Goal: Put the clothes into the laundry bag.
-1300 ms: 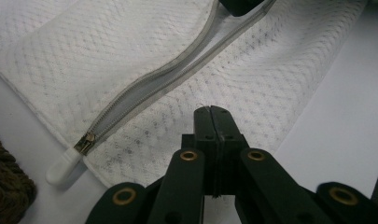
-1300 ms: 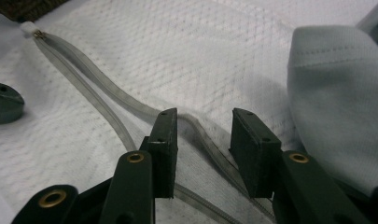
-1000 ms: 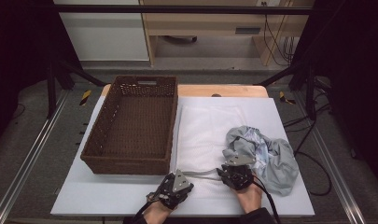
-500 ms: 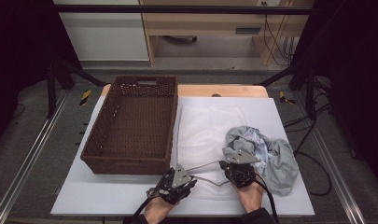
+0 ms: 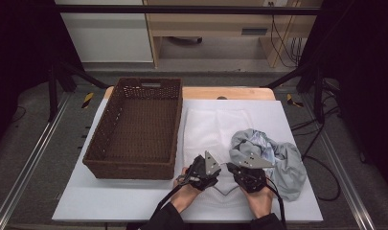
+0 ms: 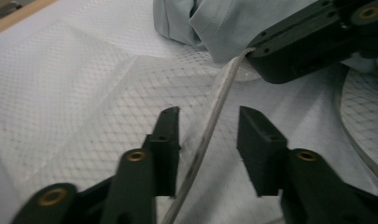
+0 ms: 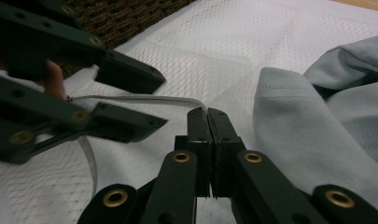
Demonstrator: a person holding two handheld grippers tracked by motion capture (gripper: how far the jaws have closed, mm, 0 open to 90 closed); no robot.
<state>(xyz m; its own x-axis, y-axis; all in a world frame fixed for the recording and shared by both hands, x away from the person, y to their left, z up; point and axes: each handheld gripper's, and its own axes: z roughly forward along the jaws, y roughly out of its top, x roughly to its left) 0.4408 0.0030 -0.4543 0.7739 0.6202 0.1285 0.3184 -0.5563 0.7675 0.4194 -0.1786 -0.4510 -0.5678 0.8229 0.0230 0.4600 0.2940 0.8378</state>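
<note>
Mesh laundry bag (image 5: 215, 129): white, flat on the counter (image 5: 134, 201), at 3 o'clock of the wicker basket (image 5: 134, 129), touching or just beside its right wall; near edge lifted between the two grippers. Bag's edge band (image 6: 219, 98): a pale strip, raised off the mesh, pinched at one end in the right gripper (image 7: 207, 112) and running from there between the fingers of the left gripper (image 6: 207, 121). Right gripper fingers (image 7: 198, 123): pressed flat together, clamped on the band's end, with no gap visible in the right gripper view. Left gripper fingers (image 6: 170, 126): parted, jaws just opened wider, band passing through the gap close against the left-hand finger, clear of the other finger (image 6: 254, 135); contact with that near finger cannot be told. In the high view, left gripper (image 5: 203, 167) and right gripper (image 5: 246, 170) side by side at 6 o'clock of the bag, close together, each in a hand entering from the bottom edge. Crumpled light grey-blue garment (image 5: 273, 153): at 3 o'clock of the bag, lying partly over its right side, just beyond the right gripper; collar and stitched seams visible in the left gripper view (image 6: 214, 23). Basket: dark brown, rectangular, at 9 o'clock of the bag. White sheet covering the counter; bare wooden strip (image 5: 230, 93) at 12 o'clock.
</note>
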